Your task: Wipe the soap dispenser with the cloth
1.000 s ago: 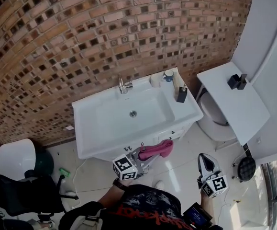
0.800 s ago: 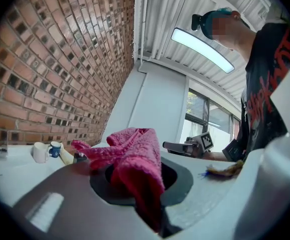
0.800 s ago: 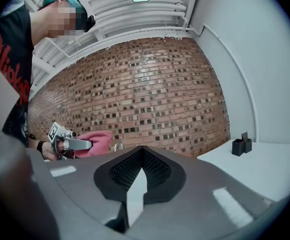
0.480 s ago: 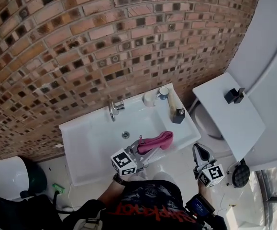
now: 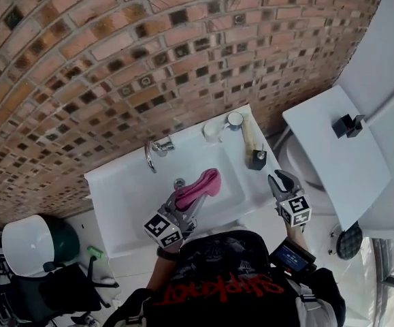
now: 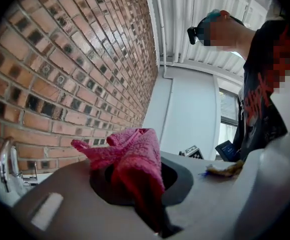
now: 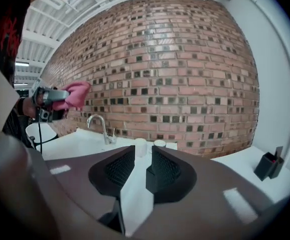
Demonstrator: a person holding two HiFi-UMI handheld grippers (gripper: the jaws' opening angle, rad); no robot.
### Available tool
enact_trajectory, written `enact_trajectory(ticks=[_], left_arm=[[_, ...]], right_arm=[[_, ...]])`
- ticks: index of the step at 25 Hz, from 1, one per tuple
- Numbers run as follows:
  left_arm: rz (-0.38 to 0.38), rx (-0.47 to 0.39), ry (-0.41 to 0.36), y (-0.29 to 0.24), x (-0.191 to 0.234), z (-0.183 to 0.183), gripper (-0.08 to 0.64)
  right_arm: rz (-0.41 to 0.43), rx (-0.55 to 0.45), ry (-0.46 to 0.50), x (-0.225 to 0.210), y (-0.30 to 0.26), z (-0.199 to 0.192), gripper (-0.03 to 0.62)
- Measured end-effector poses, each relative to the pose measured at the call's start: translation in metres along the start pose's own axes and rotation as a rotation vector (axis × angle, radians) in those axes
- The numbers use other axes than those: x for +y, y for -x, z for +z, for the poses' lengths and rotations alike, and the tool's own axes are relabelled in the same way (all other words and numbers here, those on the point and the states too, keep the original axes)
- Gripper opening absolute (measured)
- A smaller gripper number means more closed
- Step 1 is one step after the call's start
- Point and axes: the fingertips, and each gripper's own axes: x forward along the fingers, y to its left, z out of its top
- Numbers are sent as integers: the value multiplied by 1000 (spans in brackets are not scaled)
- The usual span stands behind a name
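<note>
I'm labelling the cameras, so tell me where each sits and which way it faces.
Head view: on the person's head, looking steeply down at the sink; shows black shirt, left hand-held gripper, right hand-held gripper.
Left gripper view: on the left one, facing the brick wall past jaws shut on the pink cloth; shirt at right.
Right gripper view: on the right one, facing the faucet; jaws have just been opening, nothing between; shirt at left.
Shared: both gripper views show the faucet and pink cloth.

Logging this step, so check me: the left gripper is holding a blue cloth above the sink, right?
Not quite: the cloth is pink, not blue, as the left gripper view shows. The left gripper does hold it above the sink.
</note>
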Motion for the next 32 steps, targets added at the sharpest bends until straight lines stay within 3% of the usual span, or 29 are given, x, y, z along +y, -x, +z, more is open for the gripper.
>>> enact_trajectory(ticks=[7, 12, 17, 18, 20, 23, 27, 32], left_arm=[[143, -3, -11, -19, 12, -2, 51], [237, -2, 4, -9, 18, -8, 51], [287, -7, -5, 4, 19, -8, 51], [295, -11, -6, 7, 19, -7, 51], [305, -21, -1, 13, 20, -8, 51], [293, -24, 9, 18, 17, -11, 51], [236, -37, 49, 16, 17, -12, 51], [15, -47, 156, -8, 3, -2, 51]], right_arm=[[106, 131, 31, -36, -90, -58, 174], [103, 210, 82, -42, -134, -83, 216], [86, 208, 65, -43, -150, -94, 205], [88, 201, 77, -41, -152, -93, 153], [101, 198, 96, -38, -156, -91, 147], [121, 222, 103, -32, -150, -88, 147], [196, 132, 120, -4, -117, -43, 147], [302, -14, 224, 40, -66, 40, 147]])
